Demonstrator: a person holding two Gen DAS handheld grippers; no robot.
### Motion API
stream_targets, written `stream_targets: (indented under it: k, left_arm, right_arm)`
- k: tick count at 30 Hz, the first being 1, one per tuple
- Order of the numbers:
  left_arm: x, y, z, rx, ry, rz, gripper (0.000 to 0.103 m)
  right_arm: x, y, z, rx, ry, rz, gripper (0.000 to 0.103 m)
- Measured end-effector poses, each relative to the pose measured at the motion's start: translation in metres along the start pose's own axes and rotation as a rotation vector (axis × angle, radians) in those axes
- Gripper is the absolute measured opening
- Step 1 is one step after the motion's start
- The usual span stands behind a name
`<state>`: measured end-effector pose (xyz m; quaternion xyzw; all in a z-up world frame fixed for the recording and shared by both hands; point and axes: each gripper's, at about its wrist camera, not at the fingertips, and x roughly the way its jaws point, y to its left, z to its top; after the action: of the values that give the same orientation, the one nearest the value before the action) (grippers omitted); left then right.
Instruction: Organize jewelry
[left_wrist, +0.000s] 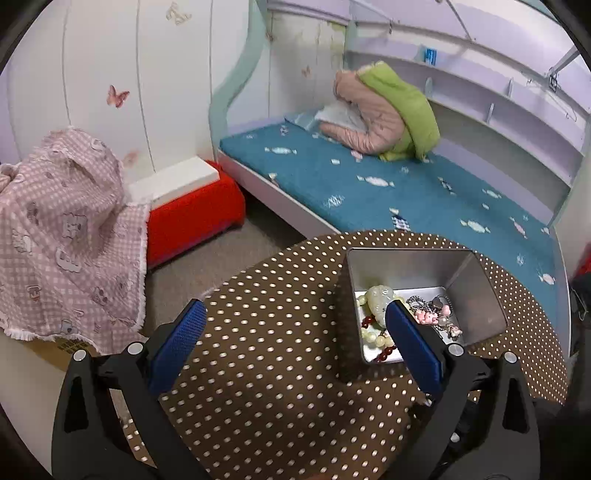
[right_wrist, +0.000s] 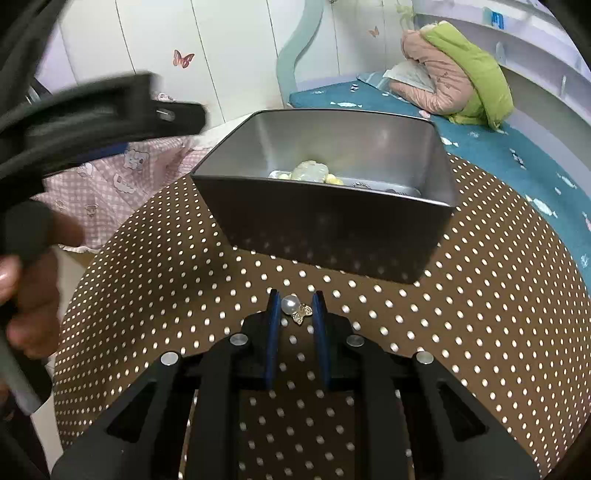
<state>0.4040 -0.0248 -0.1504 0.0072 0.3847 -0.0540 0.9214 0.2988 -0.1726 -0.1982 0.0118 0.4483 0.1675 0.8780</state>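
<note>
Right gripper (right_wrist: 296, 301) narrowed nearly shut, its blue pads (right_wrist: 273, 325) flanking a pearl earring (right_wrist: 293, 307) with a small gold charm. The pearl sat against the left pad and the charm reached the right one; it looked pinched, though true contact was hard to judge at that angle. The earring lay low over the brown polka-dot tabletop (right_wrist: 155, 266), just before the near wall of the metal tin (right_wrist: 325, 229).

Left gripper (left_wrist: 295, 317) stood wide open and empty above the tabletop (left_wrist: 266, 332), its right pad (left_wrist: 413, 347) overlapping the tin's (left_wrist: 480, 288) near-left corner in view. Inside the tin: pale jade pendant (left_wrist: 378, 297), cream and red beads (left_wrist: 376, 338), silver chain (left_wrist: 424, 302), pink charms (left_wrist: 428, 316).

In the right wrist view, the person's hand (right_wrist: 33, 295) gripped the left tool's handle at the tabletop's left edge.

No legible writing seen on any item.
</note>
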Motion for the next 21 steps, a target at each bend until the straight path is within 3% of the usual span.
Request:
stream_targets:
  k: [2, 3, 6, 12, 21]
  left_arm:
    - [0.014, -0.004, 0.0, 0.003, 0.036, -0.014, 0.076]
    - [0.019, -0.003, -0.001, -0.006, 0.056, -0.027, 0.058]
    - [0.032, -0.004, -0.004, -0.033, 0.092, -0.074, 0.044]
    - [0.033, -0.021, -0.008, -0.005, 0.09, -0.129, 0.008]
    - [0.025, -0.021, -0.016, -0.022, 0.085, -0.13, 0.005]
  right_arm:
    - [-0.007, -0.003, -0.001, 0.007, -0.006, 0.014, 0.016]
    - [-0.01, -0.003, -0.002, 0.006, -0.009, 0.017, 0.016]
    - [-0.021, -0.004, -0.002, 0.008, -0.018, 0.035, 0.016]
    - [-0.049, -0.013, 0.01, 0.004, -0.076, 0.053, 0.016]
    - [-0.078, -0.021, 0.057, -0.042, -0.178, 0.012, 0.016]
